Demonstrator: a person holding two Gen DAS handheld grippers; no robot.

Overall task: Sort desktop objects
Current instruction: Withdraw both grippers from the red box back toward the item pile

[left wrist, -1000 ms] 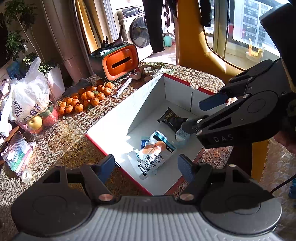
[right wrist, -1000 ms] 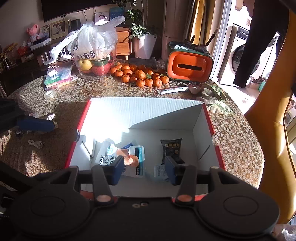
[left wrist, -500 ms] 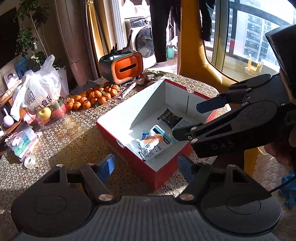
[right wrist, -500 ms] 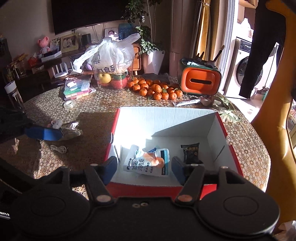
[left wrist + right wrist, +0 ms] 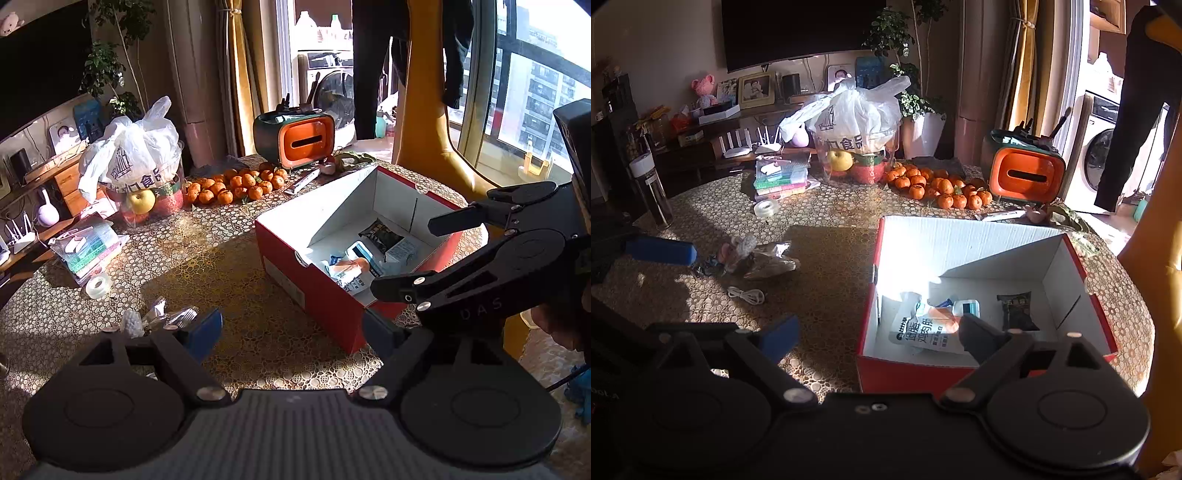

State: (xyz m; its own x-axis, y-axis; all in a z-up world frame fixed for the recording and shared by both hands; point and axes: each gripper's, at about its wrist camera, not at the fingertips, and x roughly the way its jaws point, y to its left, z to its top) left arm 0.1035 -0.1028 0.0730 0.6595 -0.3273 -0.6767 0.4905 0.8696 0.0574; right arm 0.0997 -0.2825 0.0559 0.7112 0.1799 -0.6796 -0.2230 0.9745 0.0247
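Observation:
A red box (image 5: 314, 291) (image 5: 923, 373) with a white inside stands on the patterned table. In it lie a white snack pouch (image 5: 347, 275) (image 5: 923, 334), a dark packet (image 5: 380, 230) (image 5: 1015, 310) and a small white carton (image 5: 402, 249). Crumpled silver wrappers (image 5: 166, 317) (image 5: 764, 258), a white cable (image 5: 748, 295) and a tape roll (image 5: 96, 288) (image 5: 766, 208) lie loose to the box's left. My left gripper (image 5: 291, 330) hangs over bare table beside the box, jaws opening, nothing between them. My right gripper (image 5: 877, 334) (image 5: 402, 255) hovers at the box's near edge, jaws opening wide, empty.
At the back are a heap of oranges (image 5: 236, 184) (image 5: 942, 188), an orange tissue box (image 5: 304, 142) (image 5: 1027, 173), a bagged fruit bowl (image 5: 136, 158) (image 5: 857, 122) and stacked booklets (image 5: 86, 247) (image 5: 781, 175). A bottle (image 5: 652, 184) stands far left. A yellow chair (image 5: 424, 147) is beyond the box.
Both grippers have drawn back from the box, which now sits farther off and to the right. Both pairs of jaws have spread wider. The wrappers have come into the left view.

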